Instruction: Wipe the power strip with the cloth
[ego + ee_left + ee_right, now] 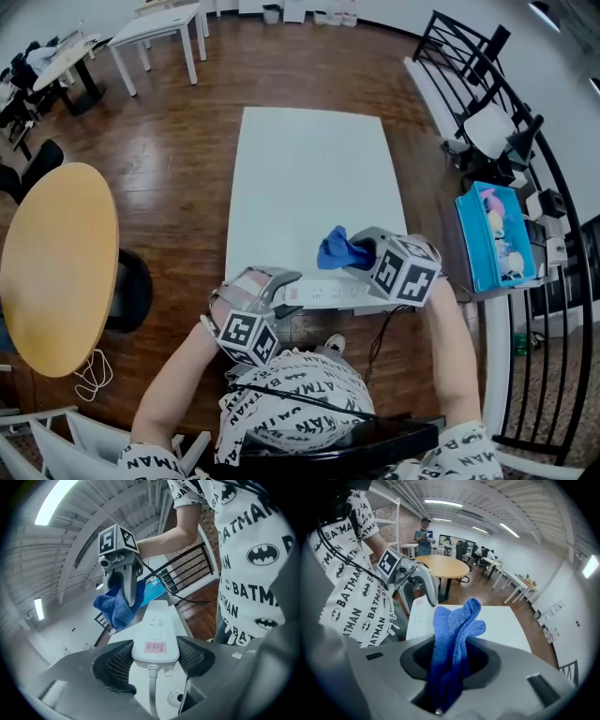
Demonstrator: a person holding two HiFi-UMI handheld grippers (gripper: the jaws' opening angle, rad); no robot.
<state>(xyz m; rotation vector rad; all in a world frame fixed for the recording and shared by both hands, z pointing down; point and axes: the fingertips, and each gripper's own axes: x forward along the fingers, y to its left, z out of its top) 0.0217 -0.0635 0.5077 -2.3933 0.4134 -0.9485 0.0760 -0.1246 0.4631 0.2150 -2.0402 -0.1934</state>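
Note:
A white power strip (pixel 330 296) is held above the near edge of the white table (pixel 309 178). My left gripper (pixel 154 656) is shut on its cable end, both dark pads pressing the sides of the power strip (pixel 156 632); a pink label shows on top. My right gripper (pixel 457 660) is shut on a blue cloth (pixel 454 634), which sticks up from between the jaws. In the head view the blue cloth (pixel 339 249) hangs from the right gripper (pixel 361 258) just above the strip's far end. The cloth (pixel 117 604) touches the strip's far left side.
A round wooden table (pixel 56 262) stands at the left. A black railing (pixel 525 187) and a blue box (pixel 495 234) are at the right. White desks (pixel 155 33) stand far back. The strip's cable (pixel 380 337) hangs down at my torso.

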